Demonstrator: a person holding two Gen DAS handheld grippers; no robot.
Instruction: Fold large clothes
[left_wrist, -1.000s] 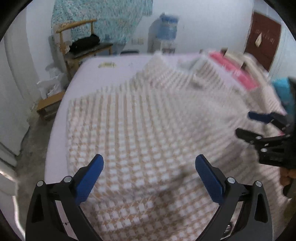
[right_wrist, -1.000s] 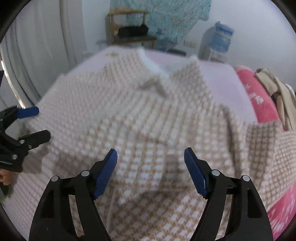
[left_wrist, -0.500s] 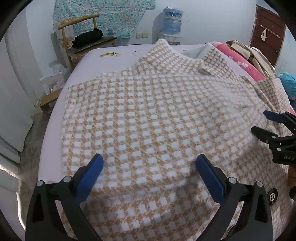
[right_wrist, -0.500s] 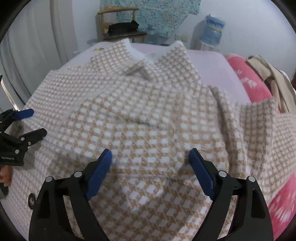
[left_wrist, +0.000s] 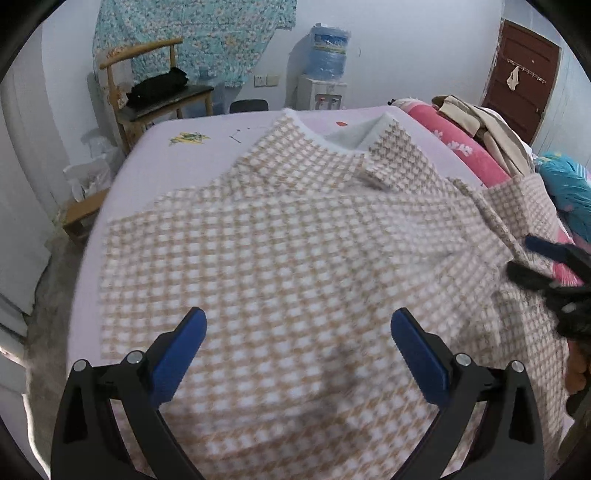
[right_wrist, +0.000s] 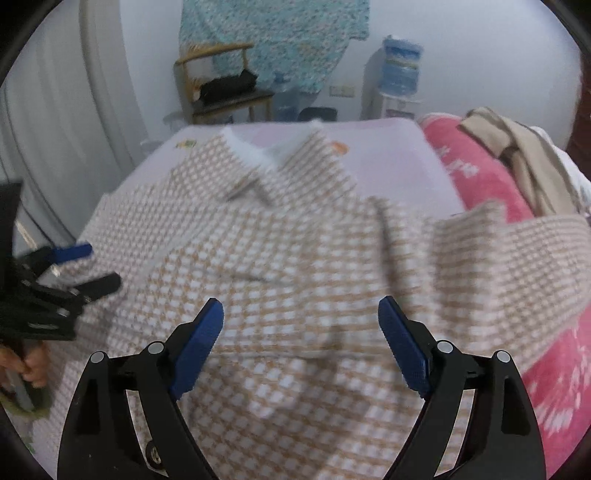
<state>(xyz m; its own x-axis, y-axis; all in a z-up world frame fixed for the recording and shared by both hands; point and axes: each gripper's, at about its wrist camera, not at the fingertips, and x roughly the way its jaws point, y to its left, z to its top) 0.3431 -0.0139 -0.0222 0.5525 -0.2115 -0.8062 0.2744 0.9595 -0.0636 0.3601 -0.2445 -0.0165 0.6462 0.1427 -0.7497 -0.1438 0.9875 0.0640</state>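
Jaws wide on both my grippers, left (left_wrist: 298, 325) and right (right_wrist: 300, 314), nothing gripped. Both hover above the coat (left_wrist: 295, 236), apart from it. Coat lies spread on the bed (left_wrist: 155, 155), collar at the far end, one sleeve draped over the pink quilt (right_wrist: 480, 173).

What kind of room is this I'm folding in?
Most likely a home bedroom: the checked coat lies on a bed, with a wooden chair and a water dispenser by the far wall.
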